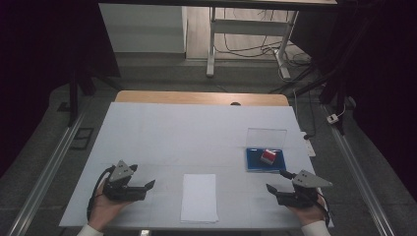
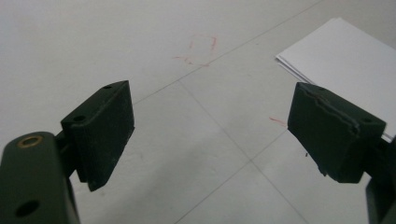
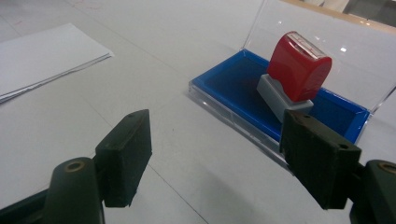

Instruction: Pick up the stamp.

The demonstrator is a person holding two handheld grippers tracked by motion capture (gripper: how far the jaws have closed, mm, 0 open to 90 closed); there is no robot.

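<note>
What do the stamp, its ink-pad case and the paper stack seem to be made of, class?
Stamp: glossy red plastic top, judging by the bright highlights, on a matte grey base, probably plastic too.
Case: clear hard plastic, since the raised lid is see-through; the blue pad inside looks matte, maybe felt or foam.
Paper stack: thin white matte sheets, edges layered.

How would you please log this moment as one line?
left tongs: open, empty | right tongs: open, empty | stamp: on ink pad | paper: between tongs
</note>
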